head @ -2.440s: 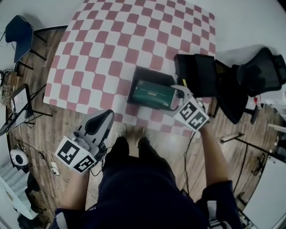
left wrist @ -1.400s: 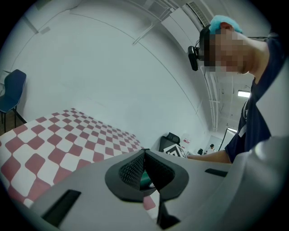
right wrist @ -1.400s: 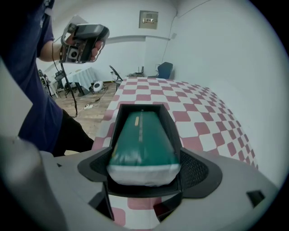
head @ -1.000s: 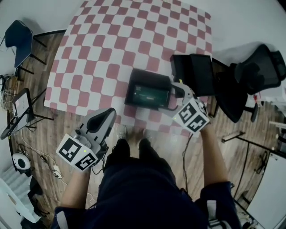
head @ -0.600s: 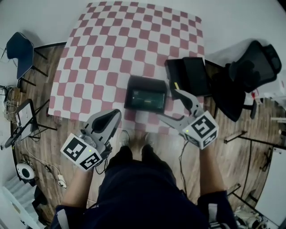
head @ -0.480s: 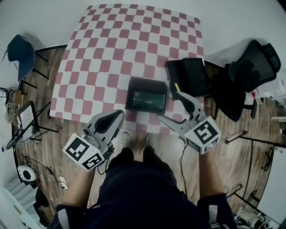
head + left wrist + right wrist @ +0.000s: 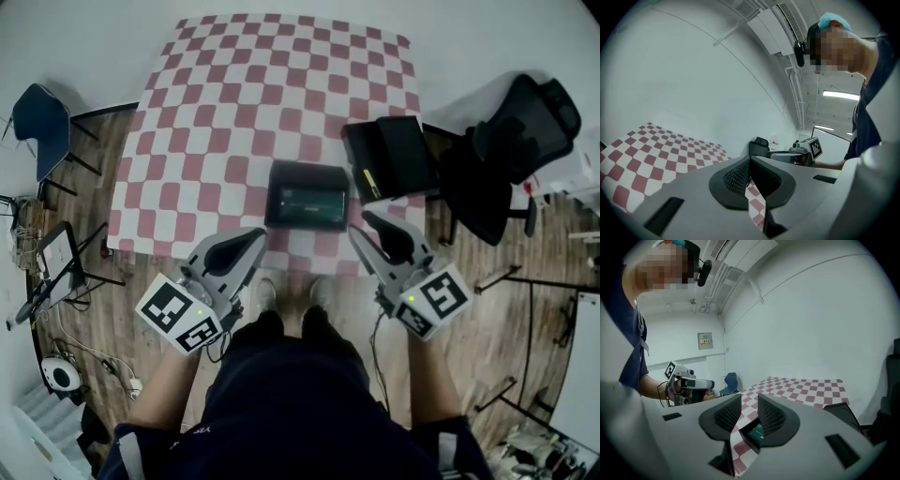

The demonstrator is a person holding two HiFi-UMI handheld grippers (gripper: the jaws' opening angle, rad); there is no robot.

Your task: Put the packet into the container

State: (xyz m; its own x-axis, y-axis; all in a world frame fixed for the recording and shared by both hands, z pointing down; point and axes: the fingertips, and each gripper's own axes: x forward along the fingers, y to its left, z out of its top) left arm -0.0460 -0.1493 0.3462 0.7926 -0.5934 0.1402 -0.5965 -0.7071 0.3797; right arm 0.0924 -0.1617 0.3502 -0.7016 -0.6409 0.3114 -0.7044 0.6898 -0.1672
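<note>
Judging by how things lie, the placing step looks done. The green packet (image 7: 307, 201) rests inside the black container (image 7: 307, 169) on the checkered bench (image 7: 234, 103), ahead of both tools and well apart from them. The right tool (image 7: 373, 228) hangs short of it, jaws closing with nothing between them. The left tool (image 7: 246, 244) has its jaws together, empty. What remains is only to keep both clear. A black case (image 7: 389, 157) lies just beyond the right tool, with an office chair (image 7: 511, 141) off to its right — neither obstructs.
</note>
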